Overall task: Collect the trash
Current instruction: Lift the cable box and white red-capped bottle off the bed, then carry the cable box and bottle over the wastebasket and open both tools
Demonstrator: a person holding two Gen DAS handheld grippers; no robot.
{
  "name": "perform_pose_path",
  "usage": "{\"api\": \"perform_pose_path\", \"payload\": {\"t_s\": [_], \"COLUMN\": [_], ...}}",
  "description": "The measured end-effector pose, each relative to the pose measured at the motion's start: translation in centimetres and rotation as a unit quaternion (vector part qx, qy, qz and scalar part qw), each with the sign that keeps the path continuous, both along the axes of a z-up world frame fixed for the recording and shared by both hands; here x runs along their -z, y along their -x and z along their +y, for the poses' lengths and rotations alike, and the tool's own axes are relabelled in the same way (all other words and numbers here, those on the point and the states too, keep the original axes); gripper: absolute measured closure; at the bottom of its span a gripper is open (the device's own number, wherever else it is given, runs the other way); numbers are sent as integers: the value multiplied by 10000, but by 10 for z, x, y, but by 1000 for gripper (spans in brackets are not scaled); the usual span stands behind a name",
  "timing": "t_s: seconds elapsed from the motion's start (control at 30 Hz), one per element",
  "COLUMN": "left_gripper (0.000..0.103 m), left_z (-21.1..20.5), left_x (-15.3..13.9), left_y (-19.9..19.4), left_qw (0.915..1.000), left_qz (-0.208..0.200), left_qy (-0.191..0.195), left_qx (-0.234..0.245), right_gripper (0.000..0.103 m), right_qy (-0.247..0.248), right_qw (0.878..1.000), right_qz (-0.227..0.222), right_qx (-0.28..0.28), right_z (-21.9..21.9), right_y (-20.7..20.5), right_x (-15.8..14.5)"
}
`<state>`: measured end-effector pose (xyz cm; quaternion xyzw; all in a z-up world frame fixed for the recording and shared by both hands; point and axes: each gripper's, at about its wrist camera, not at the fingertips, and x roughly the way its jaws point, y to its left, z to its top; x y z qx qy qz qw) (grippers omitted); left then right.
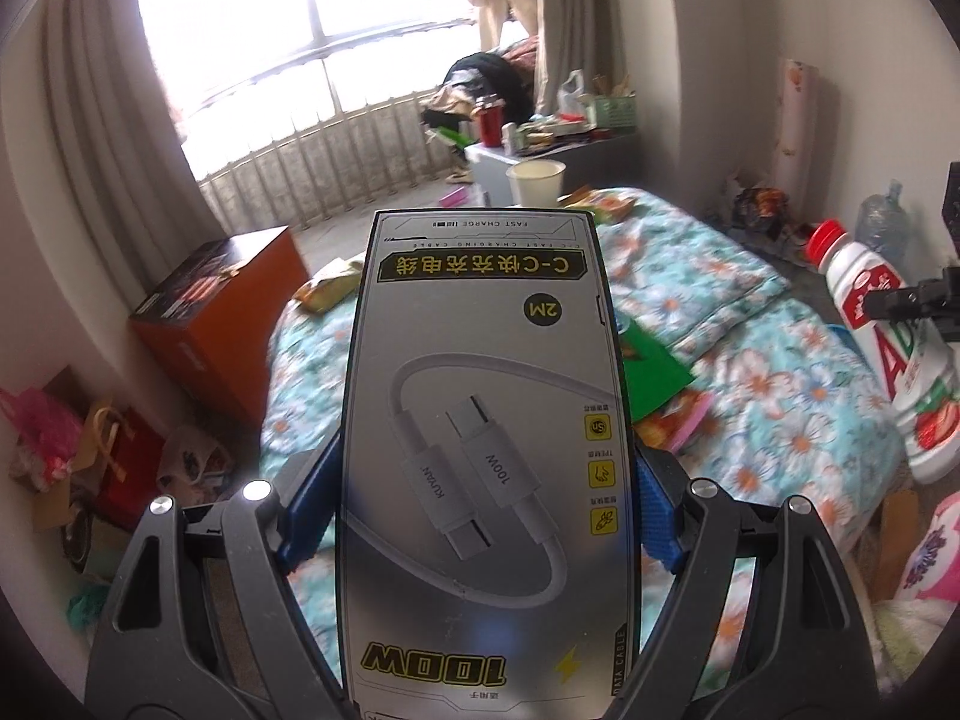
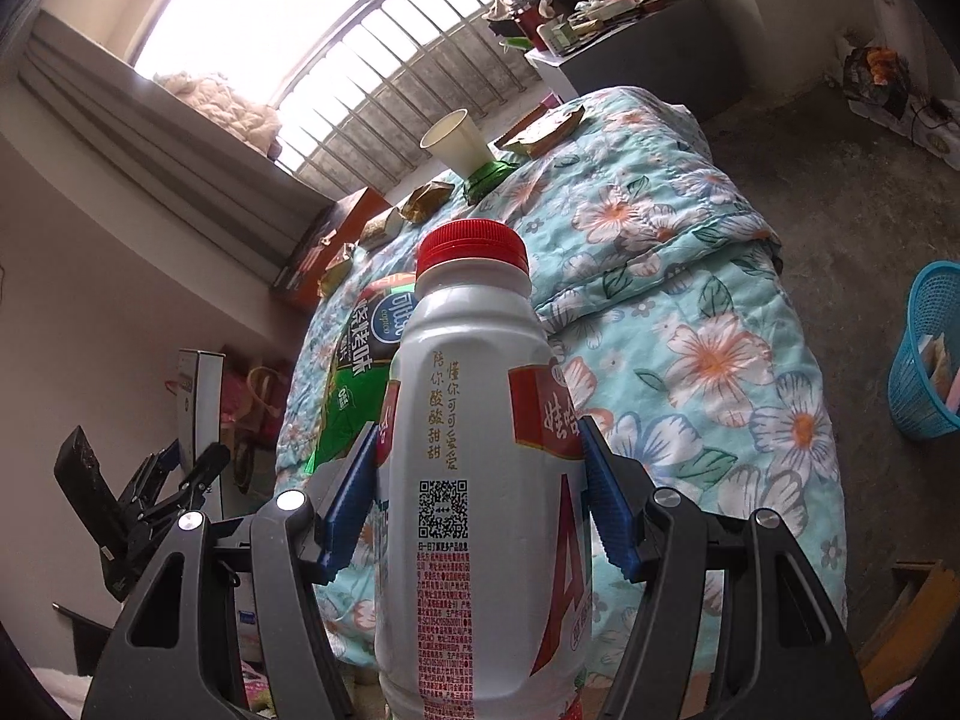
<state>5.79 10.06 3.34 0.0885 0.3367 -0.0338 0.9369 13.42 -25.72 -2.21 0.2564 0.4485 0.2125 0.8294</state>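
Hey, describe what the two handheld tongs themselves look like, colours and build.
Both tongs, left and right, match: dark grey plastic arms with triangular cut-outs, round silver pivot screws, and blue ribbed pads on the fingers. No cables or sleeves show.

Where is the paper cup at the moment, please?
The paper cup stands at the far end of the floral bed, on a green wrapper near the window railing; the left wrist view shows it just beyond the held cable box.

One cable box (image 1: 480, 450), one white bottle (image 2: 480, 480), one paper cup (image 2: 456, 144), one blue basket (image 2: 927, 354)
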Motion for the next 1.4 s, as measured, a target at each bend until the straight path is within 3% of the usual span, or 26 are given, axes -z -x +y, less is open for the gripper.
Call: {"api": "perform_pose_path", "payload": {"t_s": [0.37,0.67,0.8,0.97,1.13,1.27,1.4], "left_gripper": [26,26,25,25,25,25,25], "left_z": [-82,-169,-217,-294,-382,-469,-540], "left_x": [-16,-28,-29,-21,1,37,82], "left_y": [-24,-32,-42,-71,-100,-131,-166], "left_qw": [9921,9779,9678,9446,9173,8897,8722], "left_qz": [-30,29,147,769,1299,1967,2529], "left_qy": [277,297,334,634,631,571,370], "left_qx": [1225,2071,2491,3127,3710,4081,4171], "right_gripper": [40,40,40,40,40,40,40], "right_qy": [-645,-1016,-1249,-1431,-1597,-1796,-2051], "right_qw": [9925,9825,9748,9579,9267,9029,8867], "right_qz": [-83,-214,-255,-281,-186,27,384], "right_qx": [1039,1549,1829,2473,3397,3906,4126], "right_z": [-60,-115,-142,-194,-262,-305,-337], "right_y": [40,65,78,97,121,124,104], "right_x": [14,28,40,59,86,117,158]}}
